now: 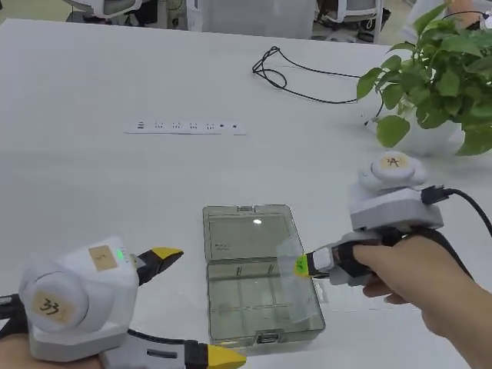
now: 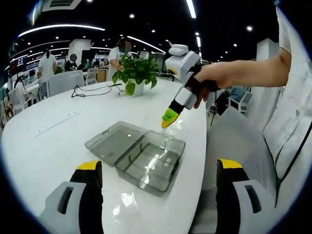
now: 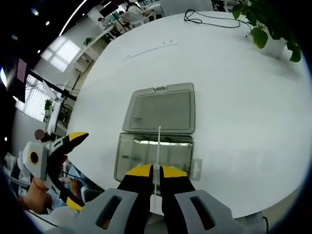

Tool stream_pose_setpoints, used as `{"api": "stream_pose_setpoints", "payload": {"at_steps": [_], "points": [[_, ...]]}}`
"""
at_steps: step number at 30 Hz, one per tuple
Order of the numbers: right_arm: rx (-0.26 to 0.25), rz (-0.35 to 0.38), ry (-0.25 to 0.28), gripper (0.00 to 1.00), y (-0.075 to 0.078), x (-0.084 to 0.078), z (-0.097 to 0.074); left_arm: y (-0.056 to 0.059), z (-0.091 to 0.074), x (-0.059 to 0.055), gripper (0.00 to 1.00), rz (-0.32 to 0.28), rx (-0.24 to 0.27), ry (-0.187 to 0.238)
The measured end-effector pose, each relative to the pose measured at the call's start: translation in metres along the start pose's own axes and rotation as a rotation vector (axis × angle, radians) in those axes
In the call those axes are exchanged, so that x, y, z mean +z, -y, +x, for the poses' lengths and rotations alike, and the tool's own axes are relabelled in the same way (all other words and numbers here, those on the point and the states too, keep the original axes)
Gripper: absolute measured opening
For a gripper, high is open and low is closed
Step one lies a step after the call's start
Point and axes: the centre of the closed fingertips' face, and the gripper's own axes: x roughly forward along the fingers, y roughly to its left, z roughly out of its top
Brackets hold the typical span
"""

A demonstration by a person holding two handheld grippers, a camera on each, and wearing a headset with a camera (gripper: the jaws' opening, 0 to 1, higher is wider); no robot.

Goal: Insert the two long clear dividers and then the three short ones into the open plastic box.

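Yellow-tipped left gripper (image 1: 201,305) hung wide open and empty beside the plastic box (image 1: 246,231), lying open mid-table; whether any divider was seated I could not tell. The right gripper (image 1: 301,266) pinched a clear divider (image 1: 296,286) over its tray. Power strip (image 1: 184,126), black cable (image 1: 288,73) and potted plant (image 1: 438,77) sat well behind, obstructing nothing.

Plain white counter (image 1: 92,177). Smoky grey see-thru box (image 1: 246,238); clear untinted divider (image 1: 296,288). L tongs (image 1: 201,304) black w/ yellow tips, pale grey housing, tan round sticker (image 1: 50,306) w/ black "33". R tongs (image 3: 156,169) same black/yellow, yellow-green tag (image 1: 301,266) at tip. Black cable (image 1: 300,77). White power strip (image 1: 184,126) w/ dark sockets. Green plant (image 1: 438,69), white pot (image 1: 430,138).
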Motion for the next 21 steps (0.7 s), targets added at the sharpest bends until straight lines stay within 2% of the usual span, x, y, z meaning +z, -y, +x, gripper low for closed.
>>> {"api": "stream_pose_setpoints", "payload": {"at_steps": [10,21], "points": [[-0.032,0.041,-0.024,0.06,0.008,-0.007,0.014,-0.002,0.0,-0.008,0.99,0.003,-0.029,-0.01],[-0.053,0.054,-0.033,0.06,0.013,-0.012,0.023,-0.001,0.003,-0.007,0.97,-0.008,-0.048,0.004]]}}
